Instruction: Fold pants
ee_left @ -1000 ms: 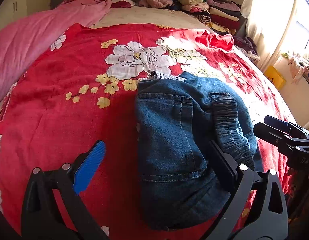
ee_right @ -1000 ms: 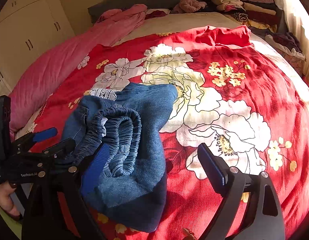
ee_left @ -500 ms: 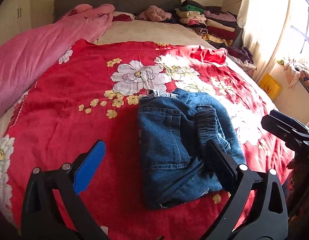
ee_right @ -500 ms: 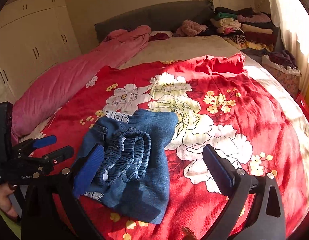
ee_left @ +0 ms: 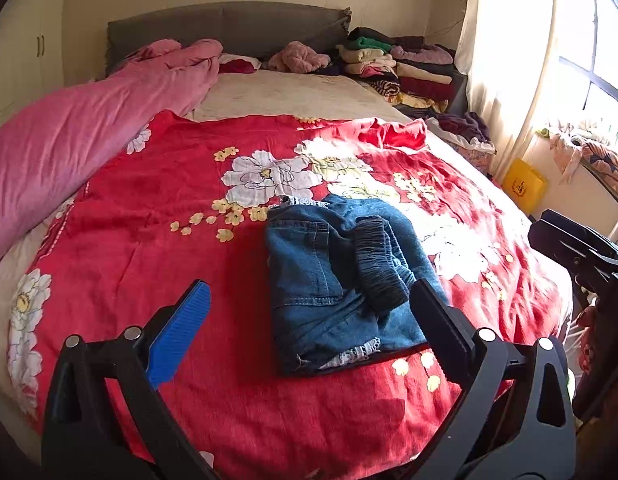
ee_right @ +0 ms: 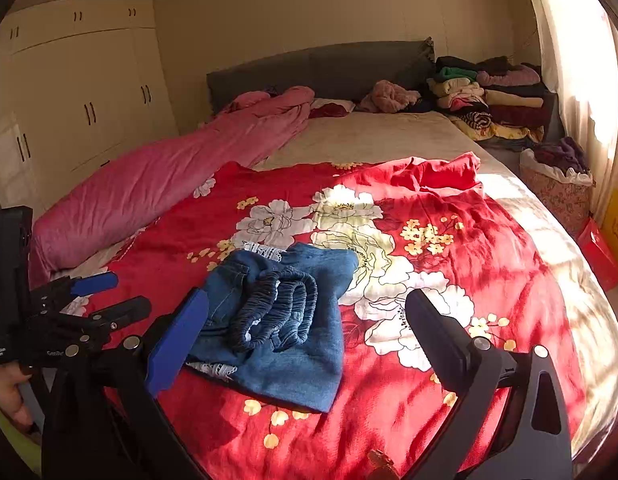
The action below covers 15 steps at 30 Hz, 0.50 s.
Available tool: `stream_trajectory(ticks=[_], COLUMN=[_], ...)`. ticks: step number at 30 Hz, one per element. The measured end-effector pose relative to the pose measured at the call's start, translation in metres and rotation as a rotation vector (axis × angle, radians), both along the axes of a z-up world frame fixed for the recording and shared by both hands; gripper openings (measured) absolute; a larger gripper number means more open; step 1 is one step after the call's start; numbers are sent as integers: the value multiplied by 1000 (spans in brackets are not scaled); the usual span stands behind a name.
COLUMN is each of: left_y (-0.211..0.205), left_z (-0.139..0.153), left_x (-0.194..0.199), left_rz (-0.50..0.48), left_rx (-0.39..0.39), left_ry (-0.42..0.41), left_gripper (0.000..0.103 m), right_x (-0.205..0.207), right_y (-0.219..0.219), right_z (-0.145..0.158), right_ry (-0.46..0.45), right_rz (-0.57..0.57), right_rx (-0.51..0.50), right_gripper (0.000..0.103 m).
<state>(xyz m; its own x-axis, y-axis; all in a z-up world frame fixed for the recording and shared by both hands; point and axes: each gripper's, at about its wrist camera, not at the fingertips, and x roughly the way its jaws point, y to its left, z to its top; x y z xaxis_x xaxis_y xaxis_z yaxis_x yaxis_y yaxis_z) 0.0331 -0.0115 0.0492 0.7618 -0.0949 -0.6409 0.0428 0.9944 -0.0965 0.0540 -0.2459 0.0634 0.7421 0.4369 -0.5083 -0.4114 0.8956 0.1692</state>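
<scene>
Grippers angled down over pants (ee_left: 341, 276) — left gripper (ee_left: 309, 320), right gripper (ee_right: 305, 328) agape, empty.

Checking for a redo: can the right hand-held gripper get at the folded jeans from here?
Probably yes. The right hand-held gripper is open and empty, the jeans lie just ahead on the red bedspread, nothing between.

I look over a bed (ee_right: 373, 136) under a red flowered spread (ee_right: 449, 248), with a grey padded headboard (ee_right: 321, 68) against the cream wall behind it. Left of the bed stand cream wardrobes (ee_right: 89, 100); a rolled pink quilt (ee_right: 169, 176) lies along that side of it. Right of the bed, sun pours through a curtained window (ee_left: 589, 60), and folded clothes (ee_right: 489, 96) are stacked by the headboard.
</scene>
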Motion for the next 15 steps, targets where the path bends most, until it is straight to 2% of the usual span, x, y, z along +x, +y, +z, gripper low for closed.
stream_trajectory(ticks=[7,15], left_y=[-4,-4], left_z=[-9,-26], left_x=[-18,-29], left_rz=[-13,-7], left_rx=[6,-3], left_ry=[12,42], left_gripper=[93,93], right_x=[-21,-32], right_y=[-2,0], right_z=[-9,-28], right_ry=[-8,37], right_rz=[-27,-23], right_rx=[-45,-67], right_gripper=[98,98])
